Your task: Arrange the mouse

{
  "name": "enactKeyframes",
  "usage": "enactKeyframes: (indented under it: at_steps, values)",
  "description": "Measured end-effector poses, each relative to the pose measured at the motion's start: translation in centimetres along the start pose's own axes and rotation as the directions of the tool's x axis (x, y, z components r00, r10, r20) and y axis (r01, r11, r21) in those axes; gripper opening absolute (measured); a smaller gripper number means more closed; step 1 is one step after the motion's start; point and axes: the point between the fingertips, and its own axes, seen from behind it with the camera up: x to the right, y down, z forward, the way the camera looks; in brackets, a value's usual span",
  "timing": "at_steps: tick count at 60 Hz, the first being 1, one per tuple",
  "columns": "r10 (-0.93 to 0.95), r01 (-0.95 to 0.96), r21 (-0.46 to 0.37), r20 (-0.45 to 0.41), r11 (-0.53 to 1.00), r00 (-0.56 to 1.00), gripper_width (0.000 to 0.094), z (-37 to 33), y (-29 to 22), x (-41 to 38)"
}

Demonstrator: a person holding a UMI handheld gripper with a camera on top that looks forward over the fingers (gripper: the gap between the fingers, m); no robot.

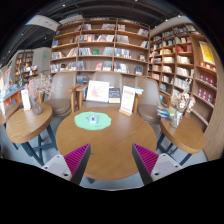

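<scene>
Wooden round tabletop lies beneath the tongs, held level above it with fingers parted, gripping nothing. A mouse rests on a green mat well beyond them.

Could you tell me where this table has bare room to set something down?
The round wooden table is bare across its near half, from the open gripper fingers up to the green mat. Its right part beside the mat is also free. The far edge is crowded: the mat holds a small object, with standing boards behind.
</scene>
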Motion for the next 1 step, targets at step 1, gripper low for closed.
enactKeyframes:
  at_steps: [1]
  values:
    - [0.001, -0.001, -0.001, -0.001, 1.000, 1.000, 0.0856, -0.05, 0.05, 0.06]
